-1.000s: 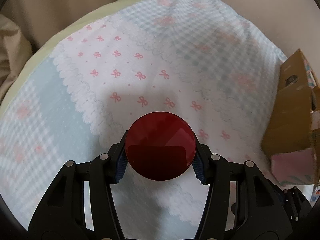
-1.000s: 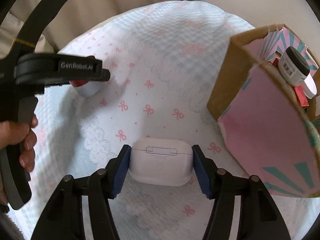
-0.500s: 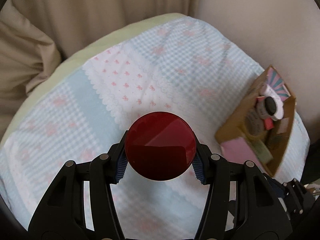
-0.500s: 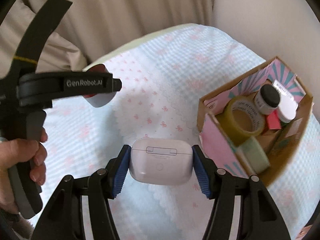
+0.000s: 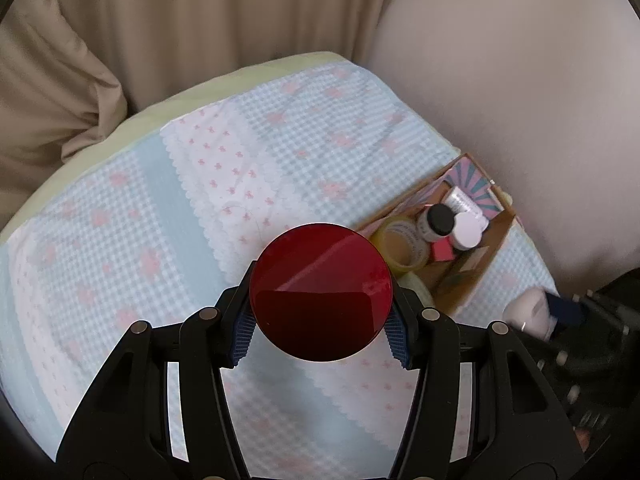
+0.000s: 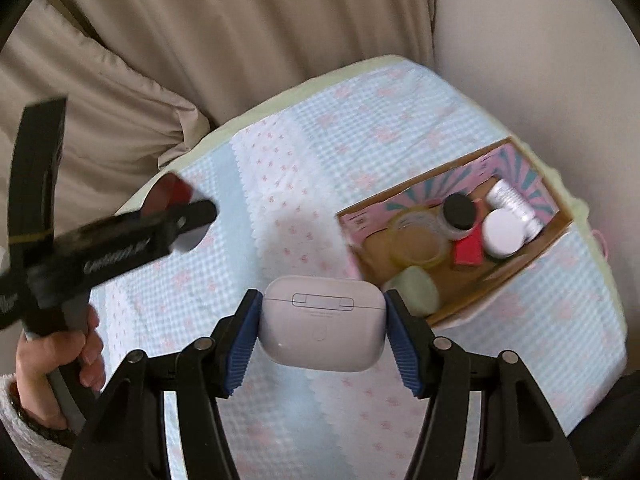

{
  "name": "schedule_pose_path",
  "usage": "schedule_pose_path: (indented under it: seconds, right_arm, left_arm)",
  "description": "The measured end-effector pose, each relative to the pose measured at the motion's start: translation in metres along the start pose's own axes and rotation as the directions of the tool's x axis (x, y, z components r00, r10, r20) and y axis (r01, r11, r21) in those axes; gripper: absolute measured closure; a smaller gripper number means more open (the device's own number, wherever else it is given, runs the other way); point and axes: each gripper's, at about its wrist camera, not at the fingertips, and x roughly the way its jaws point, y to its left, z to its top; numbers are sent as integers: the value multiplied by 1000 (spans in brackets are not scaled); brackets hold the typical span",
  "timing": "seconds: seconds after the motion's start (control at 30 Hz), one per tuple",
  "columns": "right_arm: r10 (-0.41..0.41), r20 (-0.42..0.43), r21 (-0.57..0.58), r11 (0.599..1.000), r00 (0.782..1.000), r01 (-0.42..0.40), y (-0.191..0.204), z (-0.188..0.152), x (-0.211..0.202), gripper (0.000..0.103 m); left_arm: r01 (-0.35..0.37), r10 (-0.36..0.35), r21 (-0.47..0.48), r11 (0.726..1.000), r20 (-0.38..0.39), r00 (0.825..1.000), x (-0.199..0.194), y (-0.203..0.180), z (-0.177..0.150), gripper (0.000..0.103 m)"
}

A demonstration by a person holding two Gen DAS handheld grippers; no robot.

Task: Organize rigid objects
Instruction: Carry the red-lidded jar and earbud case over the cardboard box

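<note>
A red round lid (image 5: 320,292) is sitting clamped between the left gripper (image 5: 320,332) pads above the patterned cloth (image 5: 168,220), while the right gripper (image 6: 322,332) is squeezing a white earbud case (image 6: 322,320) (hinge side up) just beside a cardboard box (image 6: 516,264) holding jars and tape.

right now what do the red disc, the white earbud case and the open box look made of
Red disc: glossy, probably hard plastic or lacquer; it shows sharp mirror-like reflections.
Earbud case: smooth white plastic, with a soft sheen and a metallic-looking hinge strip.
Box: cardboard, judging by the matte brown walls, with printed pink and teal paper lining.
</note>
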Motion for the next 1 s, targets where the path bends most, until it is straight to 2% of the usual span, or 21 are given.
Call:
schedule_pose_path:
  seconds: [0.13, 0.27, 0.5, 0.73, 1.0]
  right_arm:
    - [15, 9, -30, 999, 1000, -14, -41, 11, -26, 46]
    - [42, 5, -65, 997, 999, -42, -89, 27, -42, 46]
    - [59, -18, -158, 986, 998, -61, -160, 62, -42, 46]
    - [49, -59, -210, 976, 997, -60, -204, 101, -15, 46]
    - [34, -147, -255, 964, 989, -71, -224, 133, 49, 46]
  left_arm:
    - [0, 1, -55, 998, 18, 1000, -7, -33, -6, 52]
    - [-28, 31, -111, 993, 24, 999, -2, -73, -9, 52]
    - [-15, 16, -229, 973, 0, 1000, 37, -134, -10, 52]
    - [-48, 30, -250, 967, -73, 997, 86, -168, -10, 52]
    - [-84, 51, -207, 975, -163, 985, 150, -177, -6, 52]
